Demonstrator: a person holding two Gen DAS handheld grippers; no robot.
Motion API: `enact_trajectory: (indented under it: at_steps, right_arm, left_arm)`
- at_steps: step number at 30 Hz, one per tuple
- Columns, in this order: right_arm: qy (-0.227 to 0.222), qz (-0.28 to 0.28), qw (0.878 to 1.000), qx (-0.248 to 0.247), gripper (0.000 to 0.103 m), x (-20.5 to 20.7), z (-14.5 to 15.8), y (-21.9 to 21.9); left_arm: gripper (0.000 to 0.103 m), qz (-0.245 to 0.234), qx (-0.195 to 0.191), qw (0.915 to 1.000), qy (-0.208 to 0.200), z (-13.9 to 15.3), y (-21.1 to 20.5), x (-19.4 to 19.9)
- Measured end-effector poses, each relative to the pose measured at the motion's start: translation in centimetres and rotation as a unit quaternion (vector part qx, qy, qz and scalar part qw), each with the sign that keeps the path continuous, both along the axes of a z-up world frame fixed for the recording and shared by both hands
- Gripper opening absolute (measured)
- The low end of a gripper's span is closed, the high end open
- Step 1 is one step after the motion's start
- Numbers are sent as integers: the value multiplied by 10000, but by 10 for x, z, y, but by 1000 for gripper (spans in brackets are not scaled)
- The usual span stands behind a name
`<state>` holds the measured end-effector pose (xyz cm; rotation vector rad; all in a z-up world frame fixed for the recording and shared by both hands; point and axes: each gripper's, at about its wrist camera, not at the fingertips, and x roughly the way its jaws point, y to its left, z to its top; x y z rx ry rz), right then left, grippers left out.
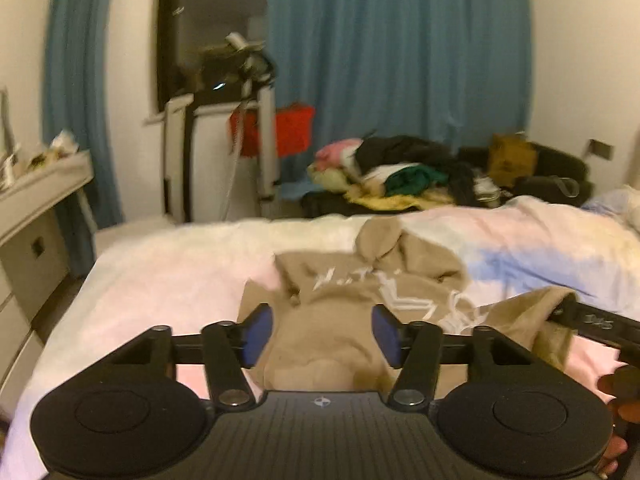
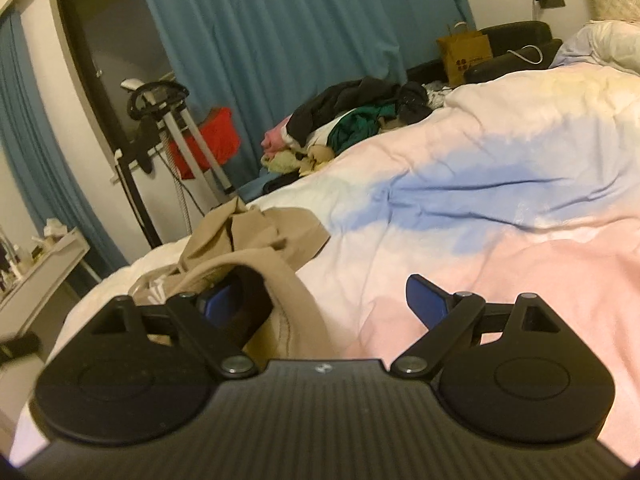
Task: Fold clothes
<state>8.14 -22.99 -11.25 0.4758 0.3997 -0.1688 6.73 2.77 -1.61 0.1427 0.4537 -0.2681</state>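
The tan hoodie (image 1: 372,292) was seen lying rumpled on the pastel duvet (image 2: 500,208), hood bunched, so folding was judged barely begun. Its fabric lay between the spread pads of the left gripper (image 1: 322,336), unpinched. The right gripper (image 2: 316,304) was splayed wide, with cloth draped over one finger.
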Motion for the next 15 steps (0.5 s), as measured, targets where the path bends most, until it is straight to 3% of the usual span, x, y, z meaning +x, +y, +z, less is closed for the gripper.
enact_trajectory:
  at_steps: [3,5,8,11,14,15]
  right_arm:
    - [45,45,9999,77,90,1,-1,0]
    - [70,64,9999,131,90,1,-1,0]
    - [83,50,9997,203,90,1,-1,-2]
    - [95,11,9996,282,90,0,-1,-5]
    - [132,-33,9994,330,90,0,-2,-7]
    - [146,-47,9993,344,90,0,-2,-8]
  left_arm:
    - [71,-757,573,9949,-353,3,-18,-17]
    - [74,-1293,1094,9841,-531,-9,-40,-31]
    - [76,-1880,2052,9573,-782,-41,-75,-49]
    - [75,-2239,3041,9202,-1034,-81,-106,-60]
    - [67,-2131,3661,8976,-1218,-108,-117,-56]
    - [65,-2080,3769,8936,-1270,-112,-118,-54]
